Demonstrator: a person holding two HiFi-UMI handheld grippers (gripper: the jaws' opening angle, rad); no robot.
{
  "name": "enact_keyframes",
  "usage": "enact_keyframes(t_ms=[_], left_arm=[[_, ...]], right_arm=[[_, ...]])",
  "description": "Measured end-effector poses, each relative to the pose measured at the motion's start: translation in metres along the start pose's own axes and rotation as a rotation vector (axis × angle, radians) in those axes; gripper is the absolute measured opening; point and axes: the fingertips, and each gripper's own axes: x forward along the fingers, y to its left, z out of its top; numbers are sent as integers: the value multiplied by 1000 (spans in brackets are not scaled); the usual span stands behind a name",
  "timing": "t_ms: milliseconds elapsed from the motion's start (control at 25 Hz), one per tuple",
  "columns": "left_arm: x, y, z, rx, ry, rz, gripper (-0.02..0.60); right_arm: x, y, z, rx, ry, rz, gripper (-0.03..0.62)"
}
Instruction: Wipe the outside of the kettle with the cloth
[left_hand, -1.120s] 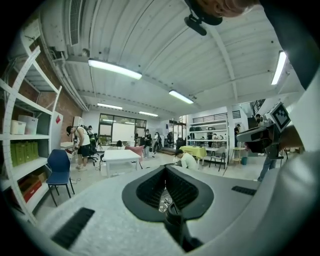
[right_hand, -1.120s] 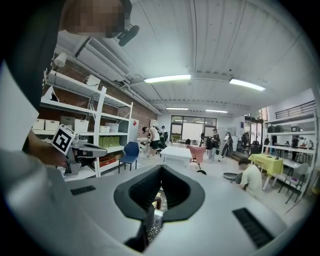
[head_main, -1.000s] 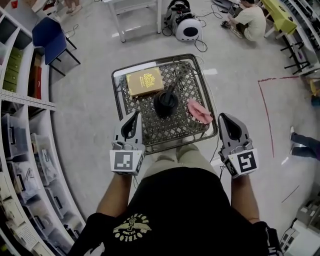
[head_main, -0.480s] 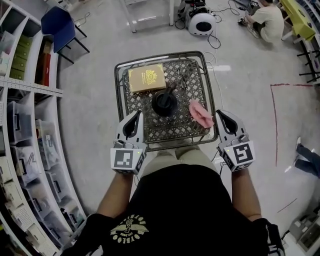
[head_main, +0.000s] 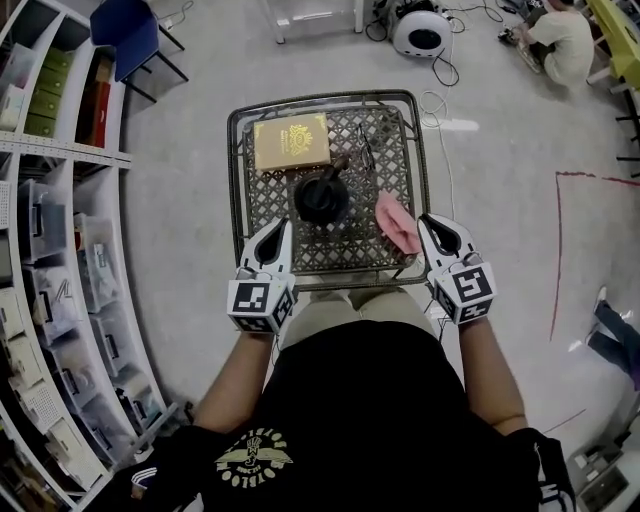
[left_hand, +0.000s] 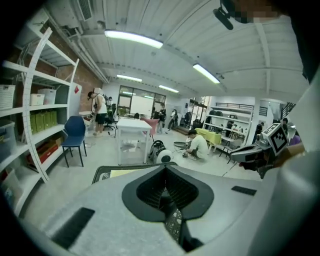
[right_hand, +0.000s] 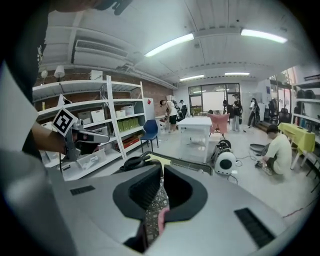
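A black kettle (head_main: 322, 196) stands in the middle of a small wire-mesh table (head_main: 262, 205); in the right gripper view its dark top (right_hand: 135, 161) shows just past the jaws. A pink cloth (head_main: 397, 222) lies crumpled near the table's right front corner. My right gripper (head_main: 429, 220) is shut and empty, its tip just right of the cloth, and a bit of the cloth's pink (right_hand: 161, 218) shows under its jaws. My left gripper (head_main: 283, 226) is shut and empty too, over the table's front left, short of the kettle.
A yellow box (head_main: 291, 142) lies at the table's far side behind the kettle. Shelving with bins (head_main: 50, 280) runs along the left. A blue chair (head_main: 128, 28), a white round machine (head_main: 421, 33) and a seated person (head_main: 560, 35) are on the floor beyond.
Both grippers have come down and in toward the table's front edge. The right one has moved left, up to the pink cloth. Both stay shut.
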Motion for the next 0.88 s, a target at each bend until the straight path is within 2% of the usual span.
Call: enact_keyframes(t_ms=[120, 560, 880], left_arm=[[3, 3, -19, 2, 50, 34, 5], [7, 7, -83, -89, 207, 117, 5], [14, 2, -99, -144, 240, 149, 5]], right_arm=[[11, -7, -23, 10, 42, 29, 9], [46, -28, -108, 46, 216, 130, 9], [71, -31, -159, 61, 324, 184, 11]])
